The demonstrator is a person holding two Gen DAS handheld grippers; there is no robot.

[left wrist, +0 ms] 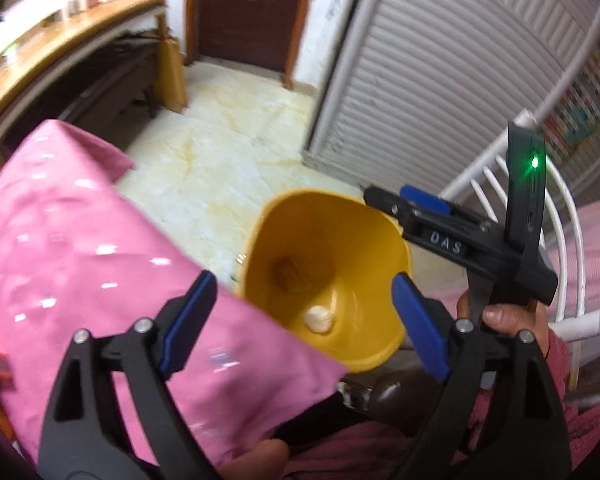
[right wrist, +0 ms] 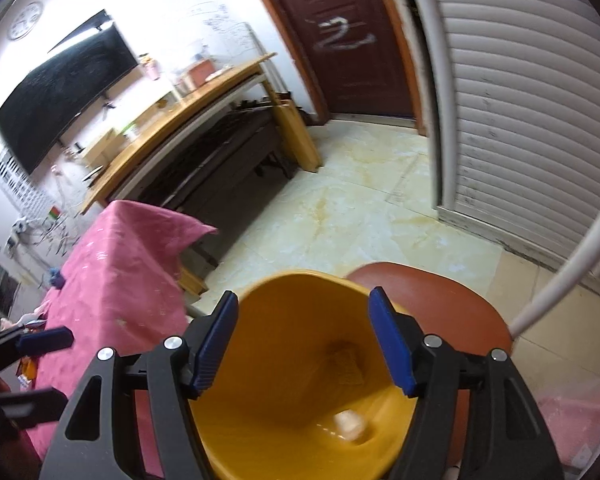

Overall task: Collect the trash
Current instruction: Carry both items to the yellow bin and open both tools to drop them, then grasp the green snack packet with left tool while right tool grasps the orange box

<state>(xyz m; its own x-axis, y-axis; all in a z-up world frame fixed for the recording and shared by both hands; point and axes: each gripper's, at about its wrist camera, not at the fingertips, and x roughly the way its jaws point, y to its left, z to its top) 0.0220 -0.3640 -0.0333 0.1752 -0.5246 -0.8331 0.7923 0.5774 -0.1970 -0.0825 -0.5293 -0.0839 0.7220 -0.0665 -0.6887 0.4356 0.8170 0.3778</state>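
A: Bin (right wrist: 300, 412), yellow, sits right under both cameras, its mouth open upward, resting on a reddish-brown round seat (right wrist: 452, 292).

B: Anything inside the bin?

A: A pale crumpled wad (right wrist: 351, 425) lies on the bin's floor near the wall, and a brownish scrap (right wrist: 346, 366) lies deeper in, apart from the wad. In the left wrist view the same wad (left wrist: 319, 318) and scrap (left wrist: 290, 270) show at the bottom of the bin (left wrist: 356, 240).

B: How do the grippers stand?

A: The right gripper (right wrist: 300, 340) hangs over the bin's mouth with its blue pads spread and nothing between them. The left gripper (left wrist: 300, 320) is also above the bin, jaws wide apart and empty. Neither touches the bin's rim as far as I can tell.

B: What lies beside the bin?

A: A tabletop under a pink cloth (left wrist: 80, 240) stands just left of the bin. Past the bin is pale marble-patterned floor (right wrist: 340, 208), then a dark red door (right wrist: 340, 40), and a white slatted shutter (right wrist: 520, 100) to the bin's right.

B: And the person?

A: A hand (left wrist: 500, 316) holding the right gripper's handle shows at the bin's right in the left wrist view.
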